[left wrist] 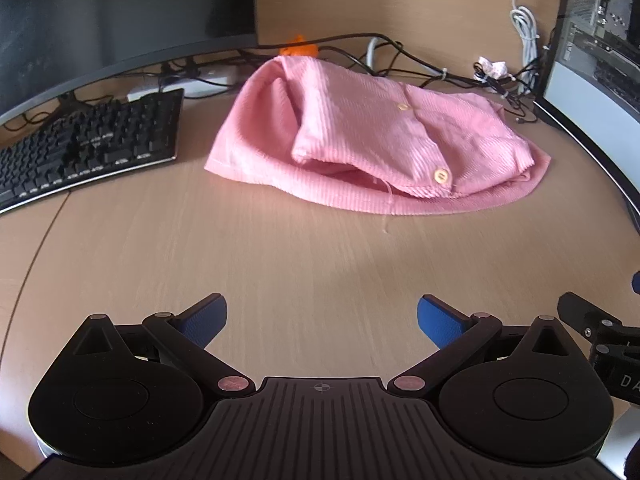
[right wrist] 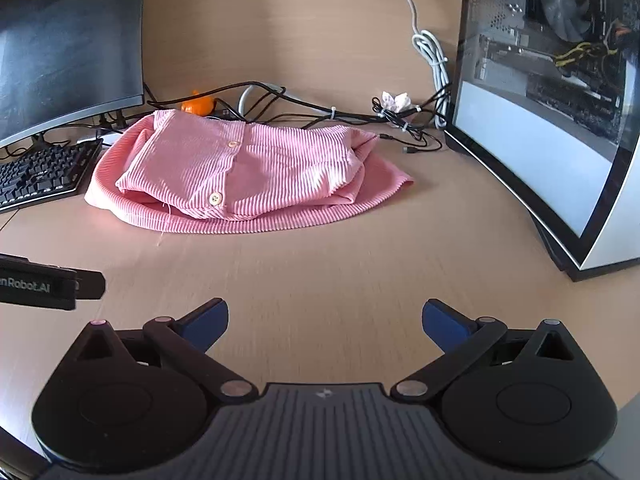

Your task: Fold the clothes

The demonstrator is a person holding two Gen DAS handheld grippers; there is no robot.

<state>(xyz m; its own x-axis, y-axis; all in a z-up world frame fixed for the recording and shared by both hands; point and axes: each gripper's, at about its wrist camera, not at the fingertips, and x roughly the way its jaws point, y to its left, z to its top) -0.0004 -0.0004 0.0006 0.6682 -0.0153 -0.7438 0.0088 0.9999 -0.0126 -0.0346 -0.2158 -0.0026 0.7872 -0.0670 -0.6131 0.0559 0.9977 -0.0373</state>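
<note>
A pink ribbed buttoned garment [left wrist: 372, 136] lies folded in a loose bundle on the wooden desk [left wrist: 280, 256], ahead of both grippers; it also shows in the right wrist view [right wrist: 248, 172]. My left gripper [left wrist: 322, 320] is open and empty, held above the bare desk well short of the garment. My right gripper [right wrist: 325, 322] is open and empty too, to the right of the left one. Part of the right gripper shows at the right edge of the left wrist view [left wrist: 600, 332], and part of the left gripper at the left edge of the right wrist view [right wrist: 44, 282].
A black keyboard [left wrist: 88, 148] lies left of the garment, under a dark monitor [left wrist: 112, 12]. A computer case [right wrist: 560, 100] stands on the right. Tangled cables [right wrist: 320, 110] and a small orange object [right wrist: 196, 106] lie behind the garment.
</note>
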